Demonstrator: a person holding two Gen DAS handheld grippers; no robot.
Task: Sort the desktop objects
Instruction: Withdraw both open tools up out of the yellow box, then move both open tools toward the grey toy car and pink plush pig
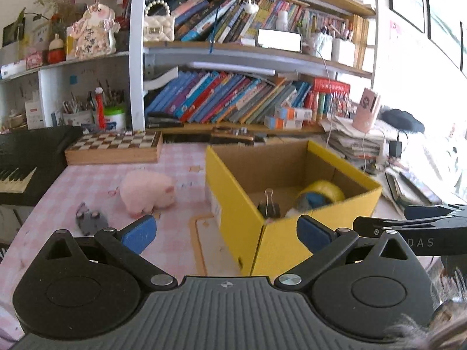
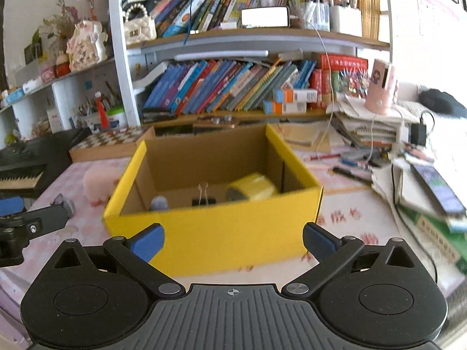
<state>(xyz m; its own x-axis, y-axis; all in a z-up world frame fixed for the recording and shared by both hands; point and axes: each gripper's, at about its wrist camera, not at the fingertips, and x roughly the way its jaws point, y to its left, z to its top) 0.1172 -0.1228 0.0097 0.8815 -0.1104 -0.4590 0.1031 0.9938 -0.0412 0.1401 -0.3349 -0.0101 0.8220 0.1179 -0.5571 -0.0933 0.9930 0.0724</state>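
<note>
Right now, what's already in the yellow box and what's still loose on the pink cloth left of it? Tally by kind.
In the yellow box:
yellow tape roll: 1
black binder clip: 1
small greyish item, too blurred to name: 1
On the cloth:
pink plush pig: 1
small grey plush toy: 1
Total: 5

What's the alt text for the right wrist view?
Open right gripper faces a yellow box holding a yellow tape roll and a binder clip; a pink plush pig lies left of it.

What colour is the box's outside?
Yellow, brown cardboard inside; the box shows best in the right wrist view.
</note>
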